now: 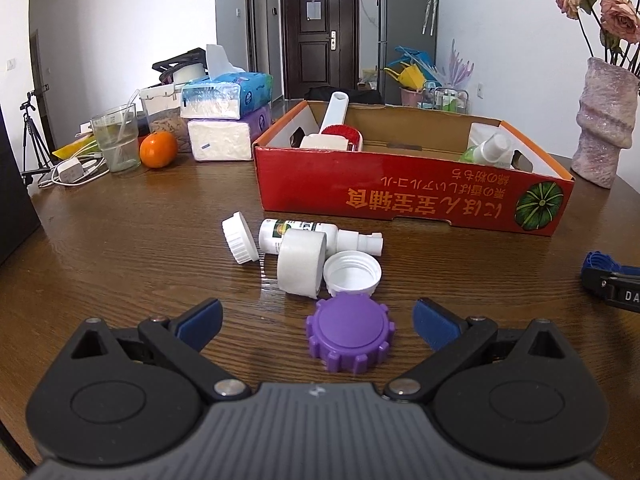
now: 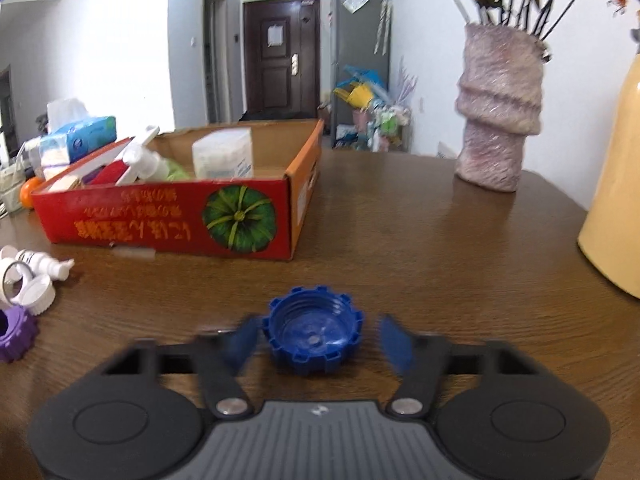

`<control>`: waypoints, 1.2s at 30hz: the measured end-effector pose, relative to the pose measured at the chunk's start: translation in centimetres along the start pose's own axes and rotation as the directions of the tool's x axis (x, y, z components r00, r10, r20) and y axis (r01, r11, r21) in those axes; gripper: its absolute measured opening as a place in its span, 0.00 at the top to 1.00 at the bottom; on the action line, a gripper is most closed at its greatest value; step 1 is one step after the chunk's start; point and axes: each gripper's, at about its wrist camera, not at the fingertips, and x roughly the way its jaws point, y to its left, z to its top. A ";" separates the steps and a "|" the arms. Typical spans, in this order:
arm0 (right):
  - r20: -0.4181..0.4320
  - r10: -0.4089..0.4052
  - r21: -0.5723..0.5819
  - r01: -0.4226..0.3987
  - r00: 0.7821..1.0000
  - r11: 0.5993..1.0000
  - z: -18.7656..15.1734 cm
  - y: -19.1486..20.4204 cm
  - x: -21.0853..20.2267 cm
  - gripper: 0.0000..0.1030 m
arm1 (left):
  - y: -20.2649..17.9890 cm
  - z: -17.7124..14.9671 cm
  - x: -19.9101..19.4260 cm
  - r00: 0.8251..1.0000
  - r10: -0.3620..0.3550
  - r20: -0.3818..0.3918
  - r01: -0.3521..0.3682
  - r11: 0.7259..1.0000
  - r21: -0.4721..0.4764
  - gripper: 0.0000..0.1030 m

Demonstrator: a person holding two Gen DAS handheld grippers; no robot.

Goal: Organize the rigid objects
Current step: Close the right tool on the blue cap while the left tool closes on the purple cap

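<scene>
We have several items already in the red cardboard box [image 1: 400, 196]; bottle and caps remain on the wooden table [image 1: 120, 240]. Our left claw [image 1: 316, 322] gapes around the purple ridged plastic cap [image 1: 350, 338]; our right claw [image 2: 314, 338] straddles the blue ridged plastic cap [image 2: 314, 334], unclamped.

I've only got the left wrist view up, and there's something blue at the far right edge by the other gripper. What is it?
Observer: A blue cap, lying open side up on the table, between the right gripper's open fingers.
Operator: Is it gripped yet?
Observer: No. The fingers are blurred, and a gap shows on the right side of the cap.
Operator: What sits in the box's right end? I see only a spray bottle there.
Observer: Behind the spray bottle in the red box stands a clear rectangular container.
Operator: Anything right of the vase?
Observer: Yes, a large yellow object stands at the table's right edge.
</scene>
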 end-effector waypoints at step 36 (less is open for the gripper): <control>0.153 -0.012 -0.025 0.016 0.988 1.000 -1.8 3.2 -4.7 0.49 | -1.1 -0.6 2.4 0.998 -0.018 -0.058 0.021 0.999 0.048 0.23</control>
